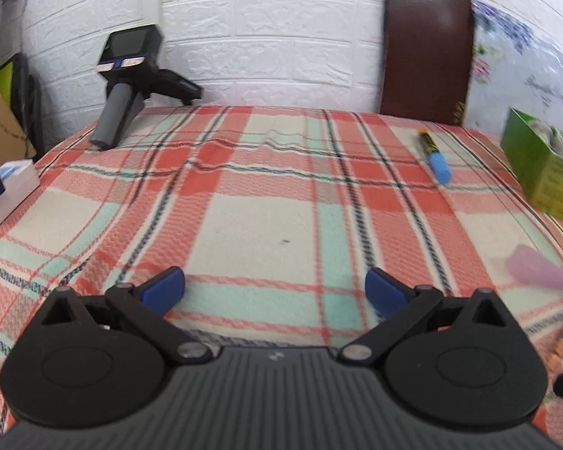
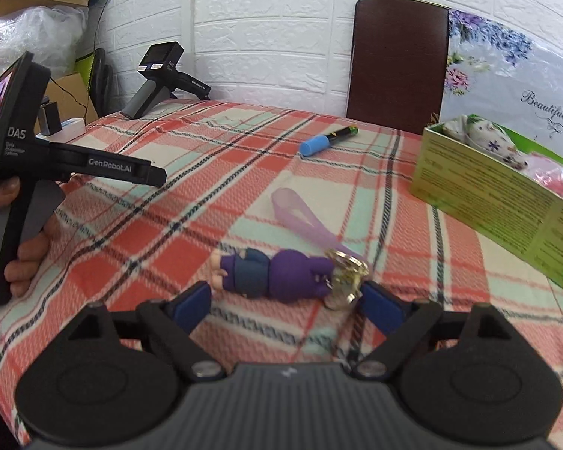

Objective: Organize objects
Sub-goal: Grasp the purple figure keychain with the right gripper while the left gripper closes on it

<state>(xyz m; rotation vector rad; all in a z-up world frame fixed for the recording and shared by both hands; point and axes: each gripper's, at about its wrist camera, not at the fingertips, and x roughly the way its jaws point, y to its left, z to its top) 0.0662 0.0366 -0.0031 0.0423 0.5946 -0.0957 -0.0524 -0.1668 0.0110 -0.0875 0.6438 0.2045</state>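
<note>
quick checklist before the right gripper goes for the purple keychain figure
1. Right gripper open: ok, jaws wide with nothing between the pads.
2. Purple keychain figure lined up: ok, it lies on the cloth just ahead of the fingertips.
3. Metal ring clear of the right finger: cannot tell, they look very close.
4. Green box has room: cannot tell, a floral pouch is already in it.
5. Left gripper out of the way: ok, open and empty.

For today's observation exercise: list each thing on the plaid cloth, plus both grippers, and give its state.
Left gripper: open, empty.
Right gripper: open, just behind the keychain, not gripping it.
Purple figure keychain: lying flat, strap stretched out.
Blue-capped marker: capped, lying flat.
Green box: open-topped, holding cloth items.
Spare gripper: resting on the cloth's far edge.
</note>
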